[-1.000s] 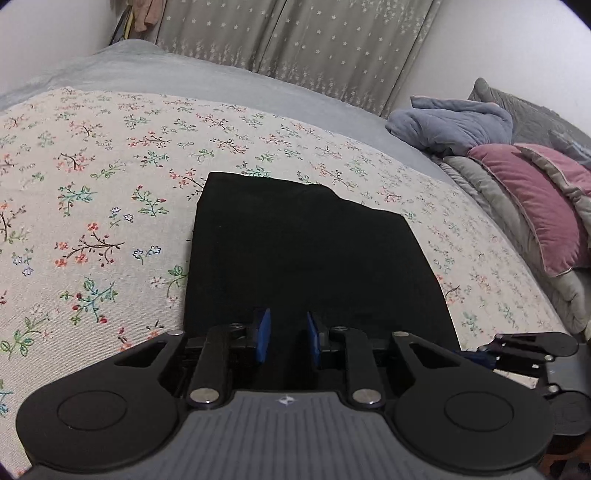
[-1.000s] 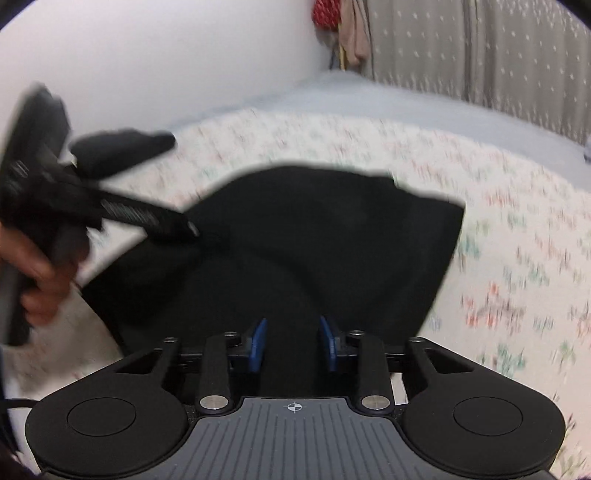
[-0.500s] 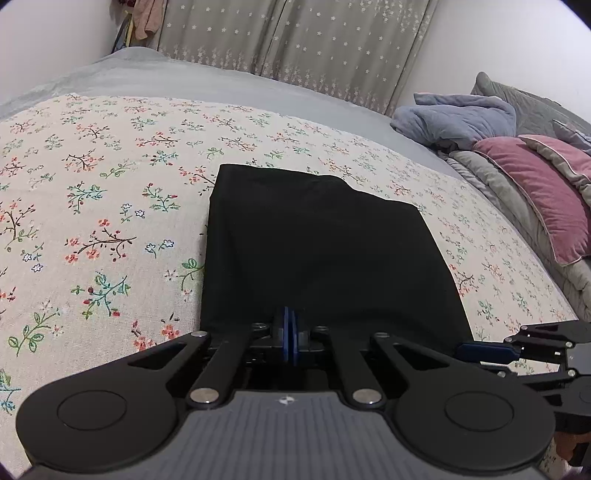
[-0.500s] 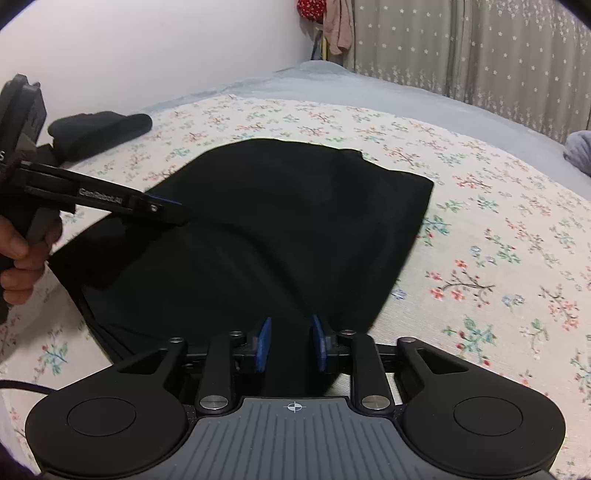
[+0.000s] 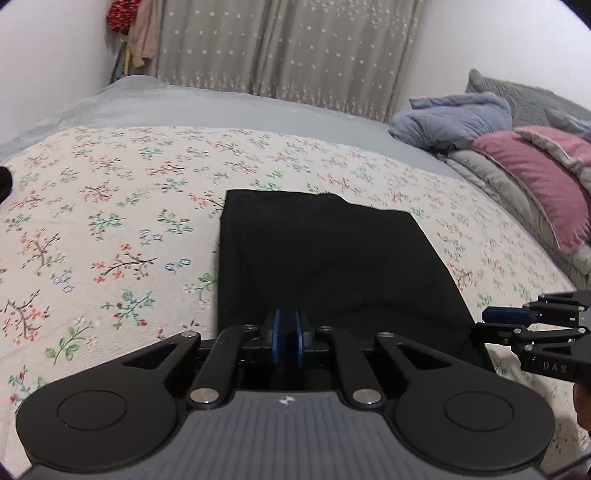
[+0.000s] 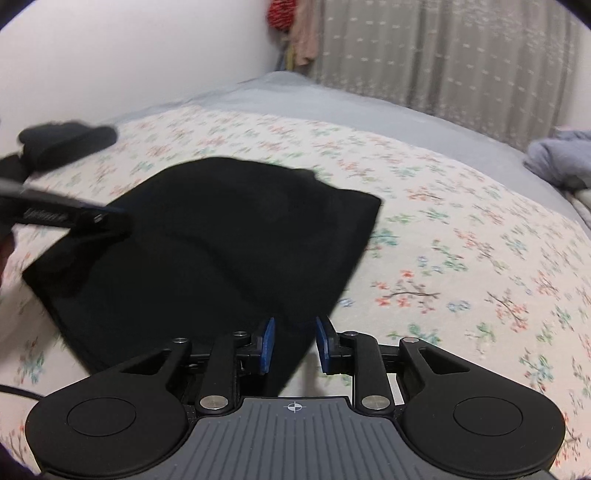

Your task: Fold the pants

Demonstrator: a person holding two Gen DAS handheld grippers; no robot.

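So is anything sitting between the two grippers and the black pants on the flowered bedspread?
Nothing visible is in the way. The black folded pants lie flat on the floral bedspread, and the near edge already reaches between the blue pads of the left gripper and the right gripper. The pillows and blue blanket lie off to the side.

You are looking across a bed (image 5: 110,229) covered by a cream sheet printed with small flowers, a plain grey cover (image 5: 207,107) beyond it. Grey curtains (image 5: 288,51) with pale dots hang along the far wall, between white walls (image 5: 48,59). To your right lie a pink pillow (image 5: 543,184), grey bedding and a bundled blue blanket (image 5: 454,118). Clothes (image 5: 129,26) hang in the far corner.
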